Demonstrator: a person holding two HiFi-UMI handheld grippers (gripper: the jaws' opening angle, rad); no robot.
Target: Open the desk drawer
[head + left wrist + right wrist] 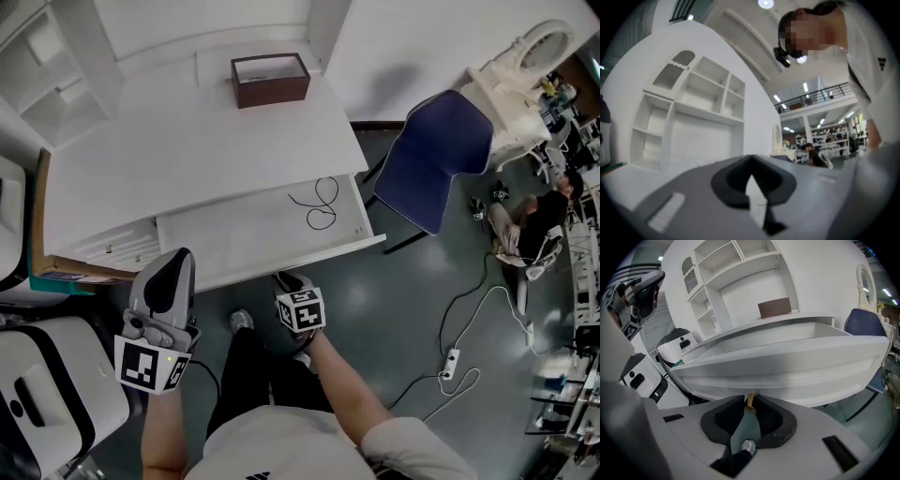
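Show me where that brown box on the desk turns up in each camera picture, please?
Head view: the brown box is at top centre, beyond the open drawer.
Left gripper view: not in it.
Right gripper view: the brown box is at upper centre, behind the open drawer.
Shared landmark: the white shelf unit, seen in all three.

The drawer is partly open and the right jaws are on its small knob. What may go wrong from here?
1. The right gripper pinches the small brass knob only at its jaw tips, so it may slip off.
2. The drawer is already far out; more pull might drive it against the person's legs.
3. The loose black cable inside could slide about.
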